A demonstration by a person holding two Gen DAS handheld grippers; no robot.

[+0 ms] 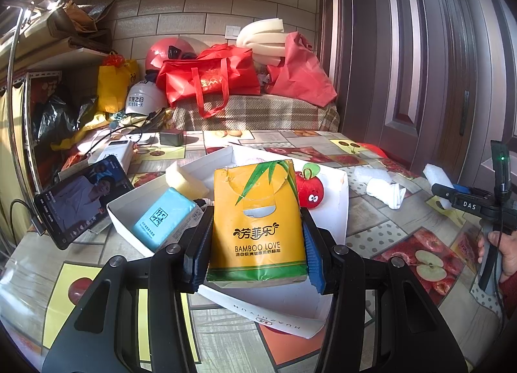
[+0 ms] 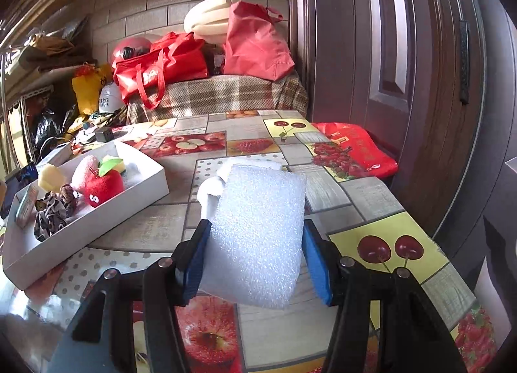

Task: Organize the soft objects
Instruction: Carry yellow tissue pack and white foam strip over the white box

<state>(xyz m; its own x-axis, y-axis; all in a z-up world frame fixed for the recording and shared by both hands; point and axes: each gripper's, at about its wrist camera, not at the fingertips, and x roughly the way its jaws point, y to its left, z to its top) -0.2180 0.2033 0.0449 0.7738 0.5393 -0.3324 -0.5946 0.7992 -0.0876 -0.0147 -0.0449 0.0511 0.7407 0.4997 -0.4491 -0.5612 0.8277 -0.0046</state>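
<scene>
My left gripper [image 1: 255, 243] is shut on a yellow Bamboo Love tissue pack [image 1: 257, 224] and holds it over the white box [image 1: 339, 214]. In the box lie a blue tissue pack [image 1: 163, 219], a yellow sponge [image 1: 185, 181] and a red plush apple [image 1: 310, 190]. My right gripper [image 2: 253, 255] is shut on a white foam sheet [image 2: 258, 234] above the table, to the right of the white box [image 2: 142, 192]. The box also holds the plush apple [image 2: 103, 189], a pink soft piece [image 2: 84, 172] and a patterned scrunchie [image 2: 53, 213]. A white sock [image 2: 210, 192] lies behind the foam.
The table has a fruit-print cloth [image 2: 381, 243]. A phone [image 1: 80, 198] stands left of the box with a power bank [image 1: 113, 151] and cables. A red bag [image 2: 355, 148] lies at the table's right edge by a brown door [image 2: 420, 82]. Bags and helmets crowd the back.
</scene>
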